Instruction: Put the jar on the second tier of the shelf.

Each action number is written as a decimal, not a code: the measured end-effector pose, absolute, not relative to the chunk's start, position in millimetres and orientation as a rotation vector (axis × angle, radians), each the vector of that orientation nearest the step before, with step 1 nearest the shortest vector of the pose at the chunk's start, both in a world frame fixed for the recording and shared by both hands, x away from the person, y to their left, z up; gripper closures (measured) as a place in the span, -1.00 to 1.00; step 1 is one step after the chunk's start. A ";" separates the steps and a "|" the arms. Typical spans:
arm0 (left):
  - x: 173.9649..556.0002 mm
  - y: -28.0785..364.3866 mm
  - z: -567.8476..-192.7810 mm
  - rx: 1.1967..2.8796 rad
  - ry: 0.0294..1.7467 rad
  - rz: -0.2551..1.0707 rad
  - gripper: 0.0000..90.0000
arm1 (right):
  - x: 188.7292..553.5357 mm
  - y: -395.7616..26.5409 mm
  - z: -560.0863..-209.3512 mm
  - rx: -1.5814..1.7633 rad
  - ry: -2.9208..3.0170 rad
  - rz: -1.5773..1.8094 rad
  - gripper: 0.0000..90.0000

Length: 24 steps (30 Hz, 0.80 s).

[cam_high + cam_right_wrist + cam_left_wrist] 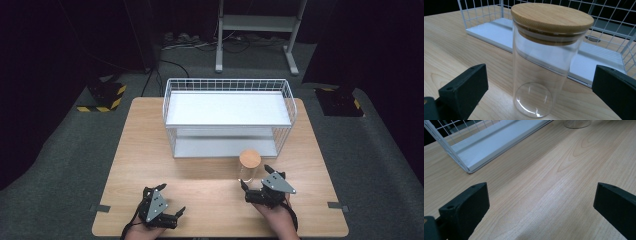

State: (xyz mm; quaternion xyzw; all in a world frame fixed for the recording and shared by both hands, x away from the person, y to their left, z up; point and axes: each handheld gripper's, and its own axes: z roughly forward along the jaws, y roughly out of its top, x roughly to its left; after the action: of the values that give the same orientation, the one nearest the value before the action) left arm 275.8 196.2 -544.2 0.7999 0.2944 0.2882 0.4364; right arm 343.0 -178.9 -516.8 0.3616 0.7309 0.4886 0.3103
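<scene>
A clear glass jar with a round bamboo lid stands upright on the wooden table, just in front of the white wire shelf rack, near the rack's front right corner; the jar looks empty, its round base visible through the glass in the right gripper view, and the lid sits flat on its mouth.

The right gripper is just on the near side of the jar, pointing toward the rack; its jaws stand wide apart, one on either side of the jar, with clear gaps between glass and pads, so it has hold of nothing; the person's hand carries it from behind.

The left gripper lies well to the left of the jar and farther from the rack, low over bare table; its jaws are likewise spread wide with only wood grain between them, gripping nothing; in the left gripper view the rack's lower white shelf runs across the upper left, and the jar's base peeks in at the top edge.
</scene>
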 end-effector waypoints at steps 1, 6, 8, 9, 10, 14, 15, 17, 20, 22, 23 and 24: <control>275.8 196.4 -544.2 1.989 0.732 0.716 -0.99 | 344.1 -178.3 -516.8 0.955 1.930 1.291 -1.00; 276.1 196.9 -544.1 1.986 0.732 0.709 -0.99 | 351.2 -178.2 -519.0 0.969 1.925 1.305 -1.00; 276.2 197.0 -544.1 1.985 0.731 0.707 -0.99 | 354.0 -179.4 -520.5 0.982 1.916 1.325 -1.00; 276.1 197.0 -544.1 1.984 0.731 0.707 -0.99 | 355.3 -179.8 -521.4 0.990 1.913 1.329 -1.00; 276.0 197.0 -544.1 1.984 0.730 0.708 -0.99 | 356.2 -180.0 -522.1 0.996 1.911 1.334 -1.00; 276.0 196.8 -544.1 1.987 0.728 0.710 -0.99 | 360.6 -180.1 -525.6 1.008 1.900 1.352 -0.99; 275.8 196.5 -544.1 1.989 0.728 0.712 -0.99 | 361.1 -179.9 -526.0 1.007 1.898 1.354 -0.98; 275.7 196.4 -544.2 1.990 0.727 0.714 -0.99 | 362.4 -179.3 -527.2 1.007 1.898 1.359 -0.97; 275.8 196.5 -544.1 1.991 0.728 0.713 -0.99 | 364.2 -177.7 -528.4 1.003 1.893 1.366 -0.93; 275.9 196.6 -544.1 1.989 0.728 0.711 -0.99 | 365.0 -177.1 -528.4 1.005 1.886 1.369 -0.93; 275.9 196.6 -544.1 1.989 0.729 0.711 -0.99 | 365.7 -176.7 -528.3 1.005 1.883 1.373 -0.92; 275.8 196.6 -544.1 1.989 0.728 0.711 -0.99 | 366.1 -176.4 -528.3 1.005 1.882 1.374 -0.91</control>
State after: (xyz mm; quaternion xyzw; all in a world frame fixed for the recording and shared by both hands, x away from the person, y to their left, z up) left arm 275.8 196.6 -544.1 0.8001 0.2930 0.2861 0.4384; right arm 366.1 -176.4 -528.3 0.3781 0.7081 0.5168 0.2975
